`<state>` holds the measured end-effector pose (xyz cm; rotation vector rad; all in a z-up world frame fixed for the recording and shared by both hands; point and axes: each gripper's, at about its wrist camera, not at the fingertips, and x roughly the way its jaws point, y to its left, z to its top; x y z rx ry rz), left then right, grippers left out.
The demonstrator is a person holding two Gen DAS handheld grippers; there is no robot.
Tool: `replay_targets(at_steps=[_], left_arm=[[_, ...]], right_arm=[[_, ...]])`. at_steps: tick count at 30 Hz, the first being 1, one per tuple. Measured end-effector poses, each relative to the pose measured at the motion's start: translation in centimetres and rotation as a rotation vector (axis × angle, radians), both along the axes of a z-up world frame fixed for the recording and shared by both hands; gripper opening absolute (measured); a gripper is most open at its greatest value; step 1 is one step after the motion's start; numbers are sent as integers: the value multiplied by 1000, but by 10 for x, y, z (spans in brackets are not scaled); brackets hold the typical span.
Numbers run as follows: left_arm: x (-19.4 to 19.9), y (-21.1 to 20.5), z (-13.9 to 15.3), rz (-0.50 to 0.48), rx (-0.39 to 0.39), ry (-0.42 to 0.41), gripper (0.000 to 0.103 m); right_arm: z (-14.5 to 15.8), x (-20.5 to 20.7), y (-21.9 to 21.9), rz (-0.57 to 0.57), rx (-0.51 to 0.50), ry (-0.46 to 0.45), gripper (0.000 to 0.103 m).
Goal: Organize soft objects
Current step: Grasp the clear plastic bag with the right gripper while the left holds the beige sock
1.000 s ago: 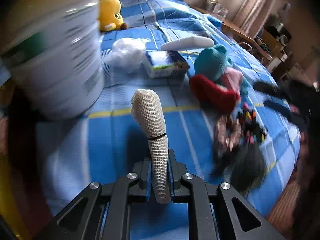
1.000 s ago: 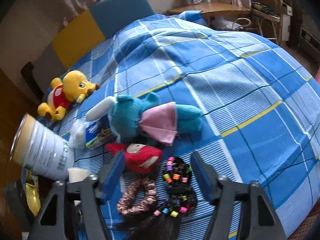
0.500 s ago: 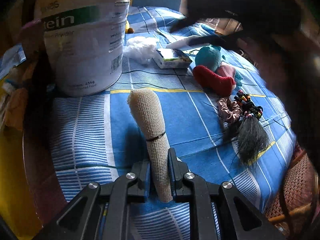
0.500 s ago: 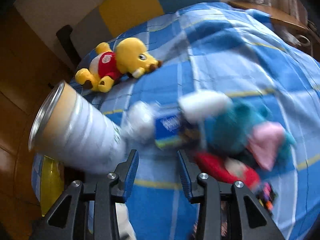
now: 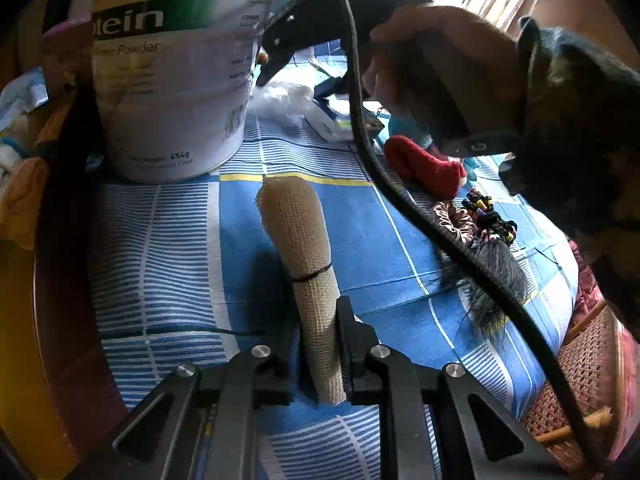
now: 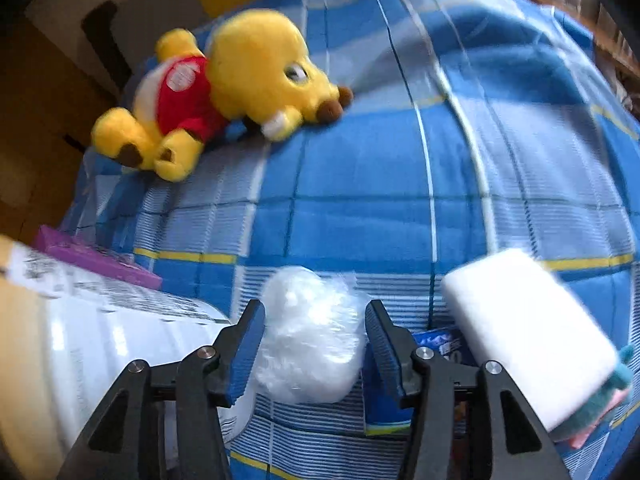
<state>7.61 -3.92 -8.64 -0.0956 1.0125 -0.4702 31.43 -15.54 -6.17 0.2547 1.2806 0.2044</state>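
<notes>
My left gripper (image 5: 320,340) is shut on a beige gauze roll (image 5: 300,232) that sticks up and forward over the blue checked bedspread (image 5: 168,248). My right gripper (image 6: 314,312) points down over a white fluffy wad in clear plastic (image 6: 308,340). Its jaws are opening, one blue pad on either side of the wad, and I see no squeeze on it. In the left wrist view, a hand holds that gripper above the same wad (image 5: 284,96).
A white protein-powder can (image 5: 168,80) stands left of the wad. A yellow plush bear (image 6: 240,80) lies further back. A white foam block (image 6: 528,328), blue tissue pack (image 6: 384,408), red plush (image 5: 424,168), pink scrunchie (image 5: 452,220) and hair piece (image 5: 496,284) lie to the right. A black cable (image 5: 400,200) hangs across.
My right gripper swung from above the scrunchie and red plush over to the white wad beside the can, narrowing then widening its jaws. The left one still holds the gauze roll.
</notes>
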Motion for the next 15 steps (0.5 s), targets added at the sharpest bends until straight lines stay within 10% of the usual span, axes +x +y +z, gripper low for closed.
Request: replay_targets(at_steps=[7, 15], left_arm=[[0, -3, 0, 1, 11, -10, 17], [-6, -3, 3, 5, 36, -39, 17]], right_arm=[[1, -11, 12, 69, -97, -32, 35], [74, -64, -36, -26, -114, -237, 35]])
